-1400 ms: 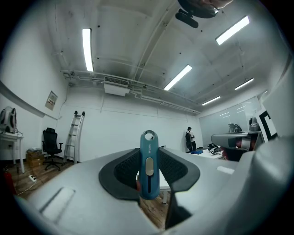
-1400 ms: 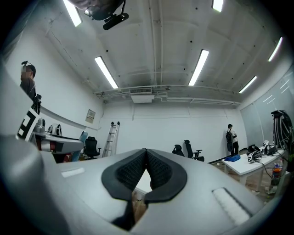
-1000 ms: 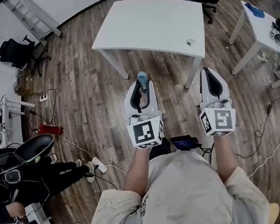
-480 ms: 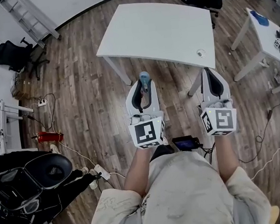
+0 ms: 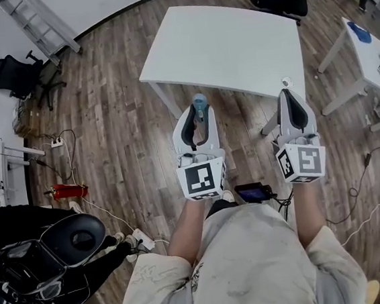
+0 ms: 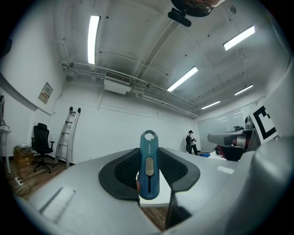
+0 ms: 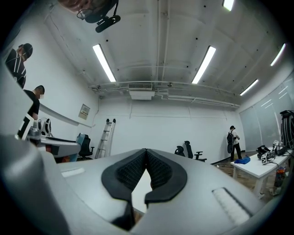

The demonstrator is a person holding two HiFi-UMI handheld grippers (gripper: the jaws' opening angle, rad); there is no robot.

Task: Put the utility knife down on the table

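The left gripper (image 5: pixel 197 115) is clamped on a teal utility knife (image 5: pixel 199 104), its two dark pads pressing the handle from either side at a middling spread. In the left gripper view the knife stands upright at the centre of the frame. Its long axis runs along the line the gripper points, with the ring end outermost and the slider button facing the camera. The lower part of the handle sits between the pads and the ring end juts past the tips.

The right gripper (image 5: pixel 290 101) has its jaws closed pad to pad, with nothing between them. It hangs at the right of the head view, level with the left one.

The white table (image 5: pixel 232 39) lies straight ahead of both grippers, up-frame in the head view. Its near edge runs just beyond the knife's ring end, so the knife appears not yet over the tabletop. The left hand carries the knife and is the one lined up with the broad middle of the near edge. The right gripper points at the table's lower right corner, beside a small round fitting (image 5: pixel 286 82) set in the top.

No box, tray or bin shows on this table. To set the knife down, the left gripper would likely need to go forward over the edge and lower before the jaws part.
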